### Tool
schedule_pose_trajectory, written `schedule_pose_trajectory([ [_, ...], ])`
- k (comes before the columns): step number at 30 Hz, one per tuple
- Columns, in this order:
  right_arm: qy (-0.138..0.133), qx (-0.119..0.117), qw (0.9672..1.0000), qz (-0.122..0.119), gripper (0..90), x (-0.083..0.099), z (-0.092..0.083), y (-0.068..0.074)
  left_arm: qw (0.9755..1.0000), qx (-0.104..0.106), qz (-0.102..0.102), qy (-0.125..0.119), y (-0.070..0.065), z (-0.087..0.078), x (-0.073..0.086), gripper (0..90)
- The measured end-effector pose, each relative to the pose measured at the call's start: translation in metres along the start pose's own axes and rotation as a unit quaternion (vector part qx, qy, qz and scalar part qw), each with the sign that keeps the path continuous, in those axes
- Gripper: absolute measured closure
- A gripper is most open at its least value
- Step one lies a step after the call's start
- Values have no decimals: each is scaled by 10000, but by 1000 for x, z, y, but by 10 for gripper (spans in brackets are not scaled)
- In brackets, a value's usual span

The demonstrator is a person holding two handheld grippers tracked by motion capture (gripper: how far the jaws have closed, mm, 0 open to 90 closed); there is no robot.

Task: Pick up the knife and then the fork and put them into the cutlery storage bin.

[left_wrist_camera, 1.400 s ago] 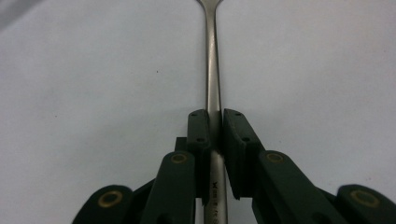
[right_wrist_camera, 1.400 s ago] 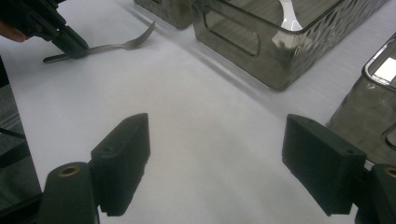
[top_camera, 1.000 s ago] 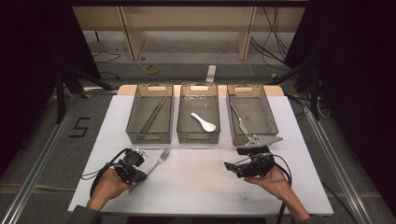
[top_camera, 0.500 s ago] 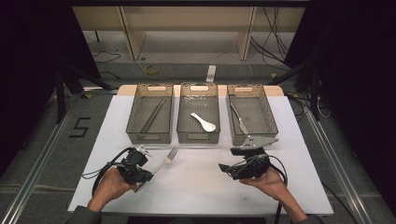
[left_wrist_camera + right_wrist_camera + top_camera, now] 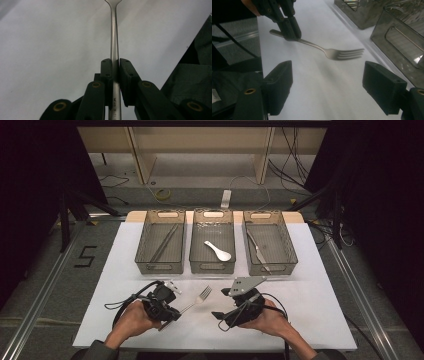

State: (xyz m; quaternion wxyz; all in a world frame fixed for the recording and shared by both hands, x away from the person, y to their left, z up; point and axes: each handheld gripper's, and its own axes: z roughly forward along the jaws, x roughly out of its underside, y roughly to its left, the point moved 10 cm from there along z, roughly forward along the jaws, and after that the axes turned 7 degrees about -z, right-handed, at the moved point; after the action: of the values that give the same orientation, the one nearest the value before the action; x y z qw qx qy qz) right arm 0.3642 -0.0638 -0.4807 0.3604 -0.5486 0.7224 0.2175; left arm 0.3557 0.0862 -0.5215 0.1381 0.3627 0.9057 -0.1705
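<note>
A metal fork (image 5: 199, 298) hangs just above the white table sheet (image 5: 310, 305), tines toward the bins. My left gripper (image 5: 172, 312) is shut on its handle. In the left gripper view the pads (image 5: 106, 70) clamp the fork (image 5: 114, 37) by the handle and the tines run out of the top of the picture. My right gripper (image 5: 221, 303) stands open to the right of the fork, jaws pointing left at it. The right gripper view has the fork (image 5: 332, 51) lying crosswise beyond my open right gripper (image 5: 327, 85), with the left gripper (image 5: 290, 32) pinching the handle.
Three mesh bins stand in a row at the back of the sheet. The left bin (image 5: 141, 240) holds long dark sticks, the middle bin (image 5: 213, 268) a white spoon (image 5: 218, 251), the right bin (image 5: 290, 245) a knife (image 5: 257, 251). Dark floor and cables surround the table.
Both hands have drawn toward the table's middle. The left gripper carried the fork right and slightly up; the right gripper moved left, closer to the tines.
</note>
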Motion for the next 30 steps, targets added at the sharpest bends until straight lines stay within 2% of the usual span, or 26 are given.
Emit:
schedule_pose_trajectory([
  [6,117,-75,9993,-356,256,-3,10,11,9995,135,256,137,-15,3,-7,815],
  [8,184,-122,9988,-432,256,-2,12,14,9988,294,323,218,-20,4,-8,815],
  [13,337,-163,9972,-644,262,1,18,19,9978,374,412,353,-26,6,-10,814],
  [17,423,-103,9957,-818,268,3,22,20,9969,418,524,417,-29,5,-13,814],
  [19,536,-47,9938,-974,268,6,25,19,9970,402,513,408,-30,5,-14,814],
  [30,737,15,9897,-1224,341,9,38,22,9956,425,720,429,-38,2,-21,814],
])
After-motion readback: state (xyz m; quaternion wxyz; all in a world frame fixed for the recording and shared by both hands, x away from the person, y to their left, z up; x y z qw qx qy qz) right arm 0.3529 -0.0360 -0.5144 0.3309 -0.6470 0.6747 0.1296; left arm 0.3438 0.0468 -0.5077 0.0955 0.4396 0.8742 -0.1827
